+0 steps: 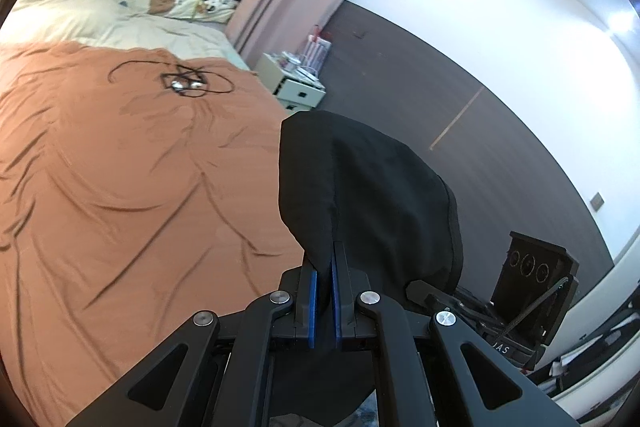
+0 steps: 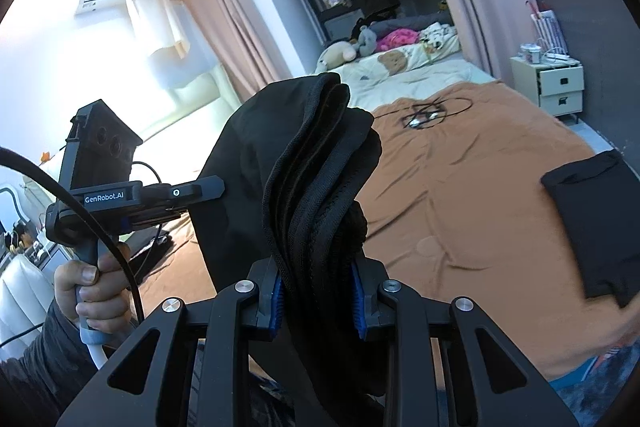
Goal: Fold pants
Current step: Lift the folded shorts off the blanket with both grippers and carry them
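The left gripper (image 1: 325, 259) pinches a thin fold of the black pants (image 1: 368, 187) at centre frame, above the orange bedspread (image 1: 120, 187). The right gripper (image 2: 318, 287) clamps a thick bunch of pants (image 2: 316, 167) (seams stacked). At the right edge, the white nightstand (image 2: 554, 83) has drawers ajar, contents unreadable. A second dark cloth (image 2: 592, 223) is cut off at the right.

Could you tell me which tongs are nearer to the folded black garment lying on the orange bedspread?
Right. The folded black garment lies just right of the right tongs; the left tongs sit beyond them, farther left, both gripping the black pants.
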Demonstrator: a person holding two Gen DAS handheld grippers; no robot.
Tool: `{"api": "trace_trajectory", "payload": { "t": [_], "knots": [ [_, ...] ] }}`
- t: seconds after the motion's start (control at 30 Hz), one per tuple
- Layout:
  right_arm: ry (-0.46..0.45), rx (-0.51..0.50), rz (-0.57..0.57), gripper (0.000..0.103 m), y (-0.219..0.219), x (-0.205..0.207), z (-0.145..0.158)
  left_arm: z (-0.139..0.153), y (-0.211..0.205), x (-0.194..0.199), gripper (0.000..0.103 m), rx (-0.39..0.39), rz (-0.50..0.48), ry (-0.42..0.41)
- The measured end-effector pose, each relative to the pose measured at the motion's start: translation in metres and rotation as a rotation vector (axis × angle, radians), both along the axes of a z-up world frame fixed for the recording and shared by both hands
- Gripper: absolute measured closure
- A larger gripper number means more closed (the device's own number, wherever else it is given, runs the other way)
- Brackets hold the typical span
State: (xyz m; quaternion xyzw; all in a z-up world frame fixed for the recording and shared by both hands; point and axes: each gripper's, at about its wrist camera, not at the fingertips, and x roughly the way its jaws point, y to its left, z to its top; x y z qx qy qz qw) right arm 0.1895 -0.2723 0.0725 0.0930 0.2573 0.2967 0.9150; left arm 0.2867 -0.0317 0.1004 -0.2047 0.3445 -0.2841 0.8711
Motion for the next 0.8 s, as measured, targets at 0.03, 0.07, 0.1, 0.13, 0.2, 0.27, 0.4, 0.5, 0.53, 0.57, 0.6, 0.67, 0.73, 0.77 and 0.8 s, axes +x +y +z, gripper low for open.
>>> {"api": "trace_trajectory", "payload": {
  "t": [0.03,0.07,0.1,0.13,0.2,0.27,0.4,0.5,0.53,0.57,0.6,0.67,0.73,0.77,0.8],
  "knots": [
    [-0.003,-0.002,-0.004,0.079,-0.005,-0.003,0.000,0.000,-0.004,0.002,0.097,0.001,-0.006,-0.001],
    [-0.005,-0.005,-0.008,0.079,-0.007,-0.006,0.000,0.001,-0.013,0.005,0.097,0.002,-0.015,-0.001],
    [-0.007,-0.008,-0.014,0.079,-0.012,-0.010,0.000,0.002,-0.019,0.008,0.097,0.004,-0.021,-0.002],
    [-0.011,-0.012,-0.021,0.079,-0.015,-0.013,0.002,0.003,-0.028,0.011,0.097,0.008,-0.028,-0.003],
    [-0.017,-0.024,-0.035,0.079,-0.023,-0.018,0.005,0.003,-0.041,0.018,0.097,0.017,-0.046,-0.008],
    [-0.023,-0.036,-0.048,0.079,-0.029,-0.024,0.008,0.003,-0.053,0.022,0.097,0.022,-0.062,-0.011],
    [-0.036,-0.056,-0.060,0.080,-0.039,-0.033,0.015,0.002,-0.078,0.035,0.097,0.017,-0.089,-0.011],
    [-0.037,-0.064,-0.074,0.080,-0.047,-0.037,0.018,0.002,-0.098,0.044,0.097,0.005,-0.116,-0.014],
    [-0.039,-0.071,-0.081,0.080,-0.049,-0.039,0.020,0.002,-0.104,0.046,0.097,0.004,-0.124,-0.015],
    [-0.041,-0.078,-0.086,0.080,-0.051,-0.041,0.021,0.001,-0.112,0.050,0.097,0.003,-0.135,-0.015],
    [-0.043,-0.085,-0.092,0.080,-0.054,-0.042,0.023,0.000,-0.119,0.054,0.097,0.002,-0.145,-0.014],
    [-0.046,-0.099,-0.101,0.080,-0.059,-0.045,0.026,-0.002,-0.132,0.057,0.097,0.002,-0.161,-0.009],
    [-0.049,-0.108,-0.108,0.080,-0.064,-0.048,0.029,-0.005,-0.145,0.065,0.097,0.002,-0.182,-0.004],
    [-0.048,-0.112,-0.112,0.080,-0.066,-0.048,0.030,-0.006,-0.153,0.070,0.097,-0.004,-0.195,-0.002],
    [-0.047,-0.117,-0.116,0.080,-0.068,-0.049,0.031,-0.006,-0.158,0.073,0.097,-0.007,-0.203,0.000]
  ]
}}
